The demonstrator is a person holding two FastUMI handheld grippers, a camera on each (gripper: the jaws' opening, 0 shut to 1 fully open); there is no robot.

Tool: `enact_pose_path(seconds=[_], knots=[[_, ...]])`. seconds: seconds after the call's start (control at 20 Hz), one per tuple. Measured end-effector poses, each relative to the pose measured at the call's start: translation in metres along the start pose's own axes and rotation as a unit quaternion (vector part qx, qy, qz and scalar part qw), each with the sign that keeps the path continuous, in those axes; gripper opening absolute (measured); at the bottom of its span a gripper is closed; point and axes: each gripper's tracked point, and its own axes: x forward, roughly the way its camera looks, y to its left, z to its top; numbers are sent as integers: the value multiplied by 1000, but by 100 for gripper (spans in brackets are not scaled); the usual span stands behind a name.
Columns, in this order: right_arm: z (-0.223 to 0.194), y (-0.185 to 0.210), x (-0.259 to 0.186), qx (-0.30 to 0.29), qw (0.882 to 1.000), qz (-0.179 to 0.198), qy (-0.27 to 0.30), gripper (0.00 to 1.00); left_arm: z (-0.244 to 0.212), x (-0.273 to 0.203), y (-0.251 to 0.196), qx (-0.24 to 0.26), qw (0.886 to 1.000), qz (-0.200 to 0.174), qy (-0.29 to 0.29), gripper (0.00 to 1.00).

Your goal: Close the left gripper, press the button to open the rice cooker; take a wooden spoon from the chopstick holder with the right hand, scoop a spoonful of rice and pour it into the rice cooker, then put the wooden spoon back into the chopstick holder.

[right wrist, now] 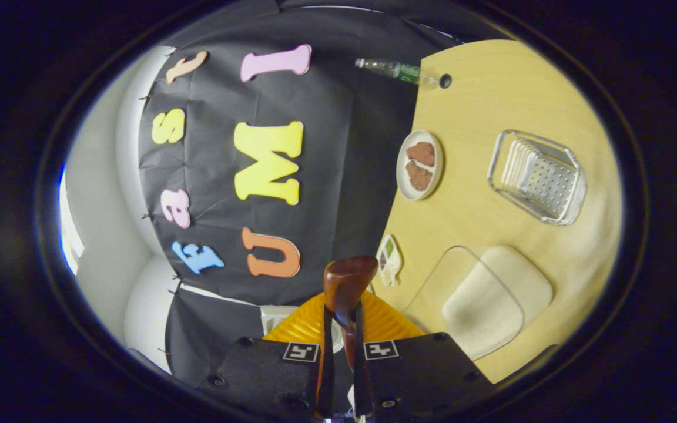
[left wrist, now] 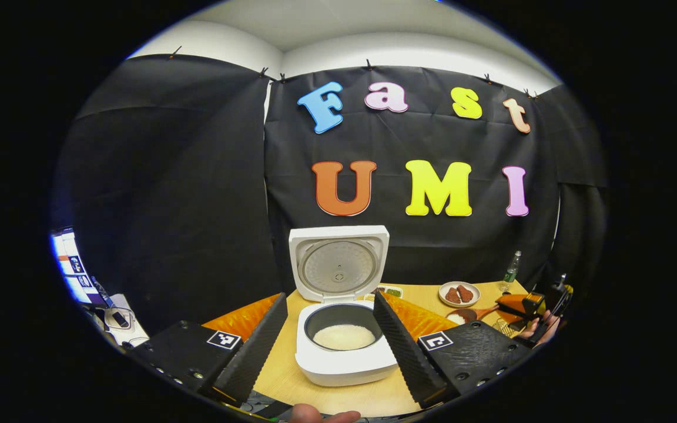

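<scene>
The white rice cooker [left wrist: 344, 364] stands with its lid [left wrist: 338, 264] raised, and white rice [left wrist: 344, 337] lies in its dark pot. My left gripper [left wrist: 329, 296] is open, its black fingers [left wrist: 256, 346] spread to either side of the cooker and touching nothing. Off to the right, my right gripper [left wrist: 526, 308] holds the wooden spoon [left wrist: 482, 311] low over the table. In the right gripper view, rolled sideways, my right gripper [right wrist: 343, 314] is shut on the spoon's handle, with the brown bowl [right wrist: 347, 279] sticking out ahead. A glass dish of rice [right wrist: 482, 305] lies close to its right.
On the round wooden table [right wrist: 491, 94] are a perforated clear holder [right wrist: 538, 176], a plate of brown food [right wrist: 419, 164], a small dish [right wrist: 388, 258] and a bottle [right wrist: 400, 70] near the wall. A fingertip [left wrist: 321, 416] shows at the bottom edge of the left gripper view.
</scene>
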Motion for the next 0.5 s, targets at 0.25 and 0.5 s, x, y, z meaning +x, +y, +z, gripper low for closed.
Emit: enact_pose_path(seconds=[0.25, 0.5], knots=[[-51, 61, 63, -28, 998, 29, 48, 17, -6, -19, 33, -2, 999, 34, -10, 95], [-111, 72, 126, -104, 991, -2, 86, 15, -16, -34, 54, -11, 999, 47, -6, 95]])
